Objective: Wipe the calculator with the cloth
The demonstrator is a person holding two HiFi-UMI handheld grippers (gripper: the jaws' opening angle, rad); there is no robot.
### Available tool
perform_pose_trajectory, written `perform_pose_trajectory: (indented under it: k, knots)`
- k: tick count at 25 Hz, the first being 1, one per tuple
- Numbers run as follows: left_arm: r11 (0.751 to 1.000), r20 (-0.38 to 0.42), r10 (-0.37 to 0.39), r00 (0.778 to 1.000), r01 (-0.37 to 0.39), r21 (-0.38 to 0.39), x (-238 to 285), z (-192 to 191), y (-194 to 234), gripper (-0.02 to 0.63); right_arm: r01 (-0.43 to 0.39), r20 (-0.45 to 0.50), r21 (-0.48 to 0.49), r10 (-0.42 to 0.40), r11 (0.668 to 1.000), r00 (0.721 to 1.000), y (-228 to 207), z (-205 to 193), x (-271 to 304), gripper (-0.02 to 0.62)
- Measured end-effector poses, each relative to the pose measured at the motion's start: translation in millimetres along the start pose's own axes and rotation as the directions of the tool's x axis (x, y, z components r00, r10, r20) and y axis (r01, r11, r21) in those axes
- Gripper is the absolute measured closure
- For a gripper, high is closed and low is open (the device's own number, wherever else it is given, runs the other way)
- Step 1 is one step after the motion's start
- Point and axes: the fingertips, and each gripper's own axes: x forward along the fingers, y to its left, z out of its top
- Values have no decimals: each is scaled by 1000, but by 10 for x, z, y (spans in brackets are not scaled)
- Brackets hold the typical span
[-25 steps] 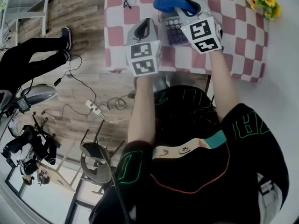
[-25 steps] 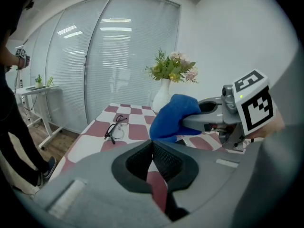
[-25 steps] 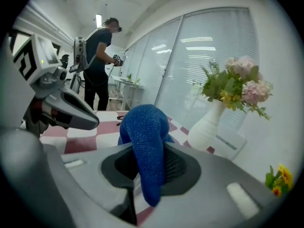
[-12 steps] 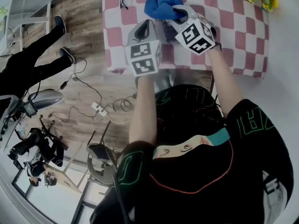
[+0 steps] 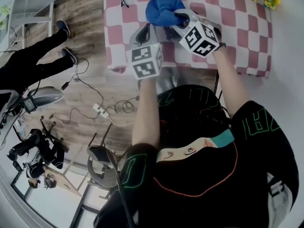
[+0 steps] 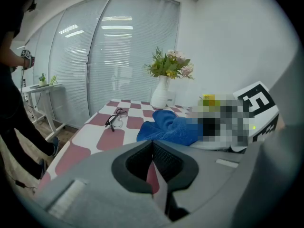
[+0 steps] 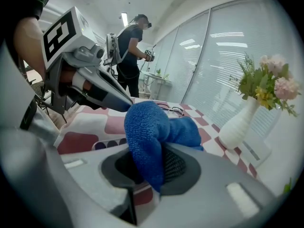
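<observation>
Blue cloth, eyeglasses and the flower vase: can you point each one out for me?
blue cloth (image 7: 145, 127): right gripper view, on the front fold of the bunched fabric.
eyeglasses (image 6: 115, 119): left gripper view, on the dark frame.
white vase (image 6: 160, 96): left gripper view, on its body below the flowers.

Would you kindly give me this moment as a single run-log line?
step: wipe | right gripper: jaws shut on blue cloth, cloth by calculator | left gripper: jaws shut, empty
</observation>
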Motion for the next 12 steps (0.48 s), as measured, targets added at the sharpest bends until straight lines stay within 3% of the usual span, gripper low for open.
perform_pose_trajectory:
  k: [12]
  knots:
    - [1000, 6, 10, 1000, -10, -7, -170, -113, -25, 595, -41, 7, -3, 41, 999, 999, 257, -59, -169, 497]
